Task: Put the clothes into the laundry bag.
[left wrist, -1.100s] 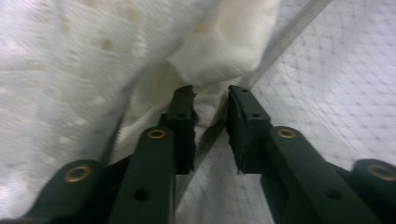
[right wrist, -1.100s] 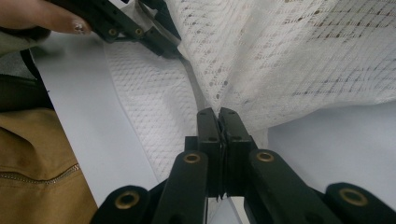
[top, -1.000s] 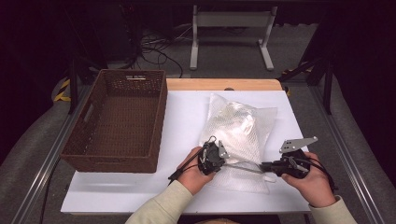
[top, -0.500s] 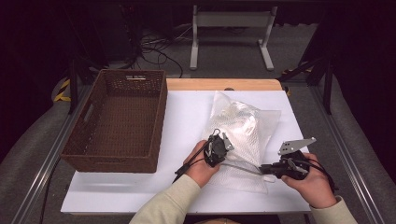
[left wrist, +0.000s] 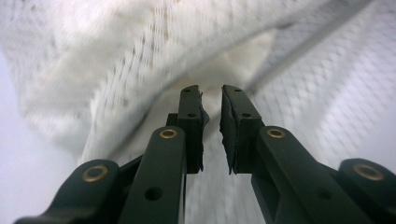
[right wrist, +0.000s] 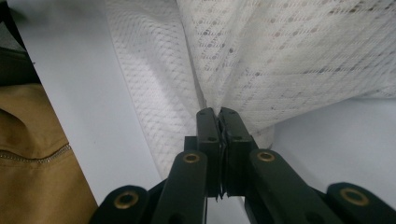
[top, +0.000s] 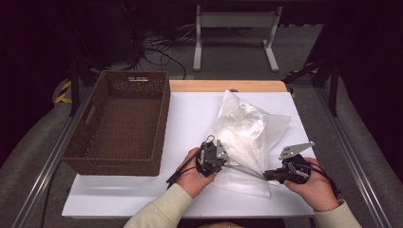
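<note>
Here, a white mesh bag [top: 247, 142] with pale contents is seen lying on the white table [top: 190, 118], right of an empty wicker basket [top: 121, 121]. Its near edge is pinched by the pressed-together jaws of the right gripper [right wrist: 219, 114]. The left gripper [left wrist: 211, 93], its jaws just opened to a narrow gap with nothing caught, is poised at the mesh. A firmer bite on loose netting is judged advisable before any lift.

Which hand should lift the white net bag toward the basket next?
The right. The right hand-held gripper is already shut on the white mesh bag at its near edge, so it can lift at once. The left hand-held gripper has a gap between its jaws and grips nothing, though it sits nearer the wicker basket.
</note>
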### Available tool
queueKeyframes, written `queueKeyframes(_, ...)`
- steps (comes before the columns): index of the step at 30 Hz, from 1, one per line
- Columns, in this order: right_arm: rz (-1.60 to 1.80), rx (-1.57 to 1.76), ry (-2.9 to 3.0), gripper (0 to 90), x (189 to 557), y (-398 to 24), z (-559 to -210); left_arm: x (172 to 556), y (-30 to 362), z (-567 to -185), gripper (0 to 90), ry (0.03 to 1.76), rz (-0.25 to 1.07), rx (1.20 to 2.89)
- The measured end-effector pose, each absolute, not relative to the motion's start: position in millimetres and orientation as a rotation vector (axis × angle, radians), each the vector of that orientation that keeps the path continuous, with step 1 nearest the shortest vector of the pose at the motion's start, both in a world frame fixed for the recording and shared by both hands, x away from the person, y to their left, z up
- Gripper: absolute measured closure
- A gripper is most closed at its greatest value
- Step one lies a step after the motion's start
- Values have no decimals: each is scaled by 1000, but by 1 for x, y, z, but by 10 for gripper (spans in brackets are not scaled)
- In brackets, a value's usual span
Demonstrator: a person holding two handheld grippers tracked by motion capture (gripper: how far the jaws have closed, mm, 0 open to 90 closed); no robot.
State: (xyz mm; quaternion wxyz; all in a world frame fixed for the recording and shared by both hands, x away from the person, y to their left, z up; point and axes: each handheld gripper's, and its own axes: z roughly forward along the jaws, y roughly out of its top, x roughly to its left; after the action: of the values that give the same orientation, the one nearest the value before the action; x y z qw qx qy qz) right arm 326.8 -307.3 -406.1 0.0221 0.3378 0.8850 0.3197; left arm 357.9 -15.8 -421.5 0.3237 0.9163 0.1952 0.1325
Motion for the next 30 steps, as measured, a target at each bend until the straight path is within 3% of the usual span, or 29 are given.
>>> queueKeyframes(8, 950, 1047, 2750, 891, 323, -312, -403, 351, 28, -421, 738, 649, 422, 2363)
queueKeyframes(17, 929, 1047, 2763, 891, 323, -315, -402, 366, 34, -439, 626, 778, 394, 2402)
queueKeyframes(18, 925, 1045, 2765, 892, 322, -315, -401, 367, 34, -443, 654, 772, 352, 2415)
queueKeyframes(21, 923, 1047, 2764, 892, 322, -317, -400, 367, 34, -445, 887, 757, 293, 2429)
queueKeyframes(30, 874, 1085, 2721, 892, 324, -326, -398, 352, 34, -444, 900, 666, 210, 2472)
